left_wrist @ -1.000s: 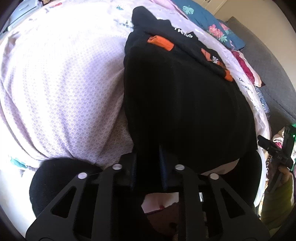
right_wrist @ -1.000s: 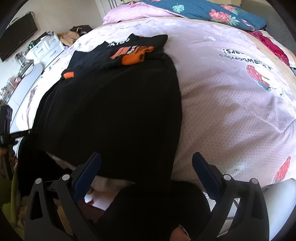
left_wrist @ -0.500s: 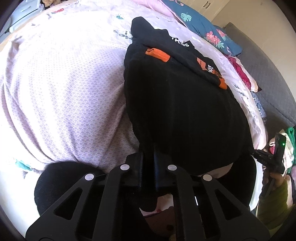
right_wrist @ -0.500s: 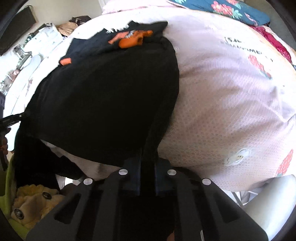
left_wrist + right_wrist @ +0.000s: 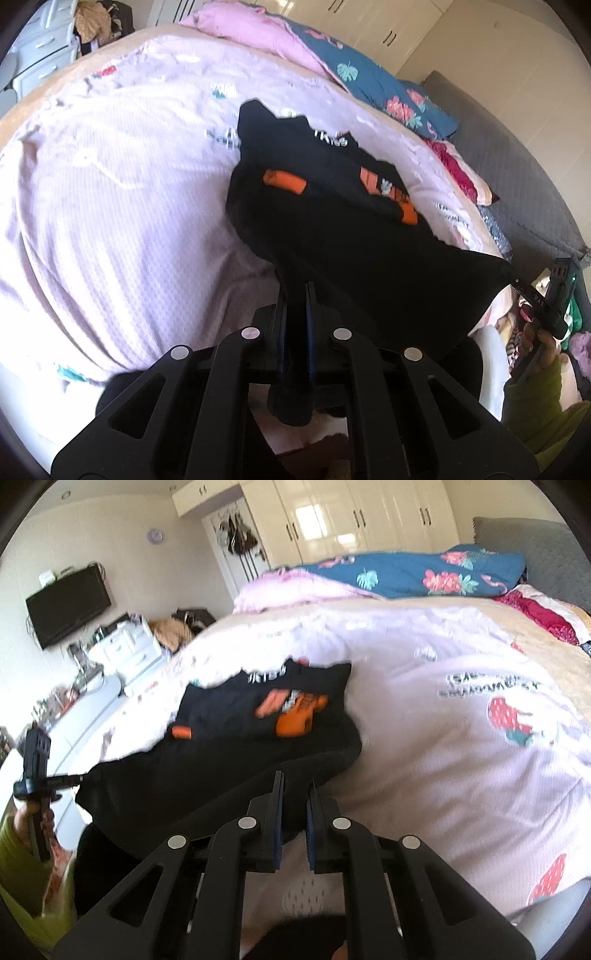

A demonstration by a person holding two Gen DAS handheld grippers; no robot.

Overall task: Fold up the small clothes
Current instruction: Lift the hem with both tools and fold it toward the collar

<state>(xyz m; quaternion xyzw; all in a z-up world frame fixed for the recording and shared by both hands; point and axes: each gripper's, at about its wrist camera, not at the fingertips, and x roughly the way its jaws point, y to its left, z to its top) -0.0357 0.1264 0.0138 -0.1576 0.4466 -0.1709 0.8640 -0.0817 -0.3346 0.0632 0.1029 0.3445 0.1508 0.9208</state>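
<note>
A small black top [image 5: 332, 229] with orange cuffs and an orange print lies on the lilac bedspread [image 5: 110, 184], its far part flat. The near hem is raised off the bed and stretched between both grippers. My left gripper [image 5: 295, 291] is shut on the hem's left corner. My right gripper [image 5: 294, 779] is shut on the hem's right corner, where the black top [image 5: 229, 753] runs up between its fingers. Each view shows the other gripper at the far end of the taut hem, held by a hand in a green sleeve [image 5: 535, 402].
A blue floral pillow [image 5: 380, 85] and a pink quilt [image 5: 258, 33] lie at the head of the bed. A grey padded panel [image 5: 517, 177] runs along the right. White drawers [image 5: 125, 650], a wall TV [image 5: 68, 605] and wardrobes [image 5: 351, 513] stand beyond the bed.
My right gripper went from wide open to shut on the hem. Both grippers then rose, lifting the near hem off the bed edge, and both views tilted up toward the room.
</note>
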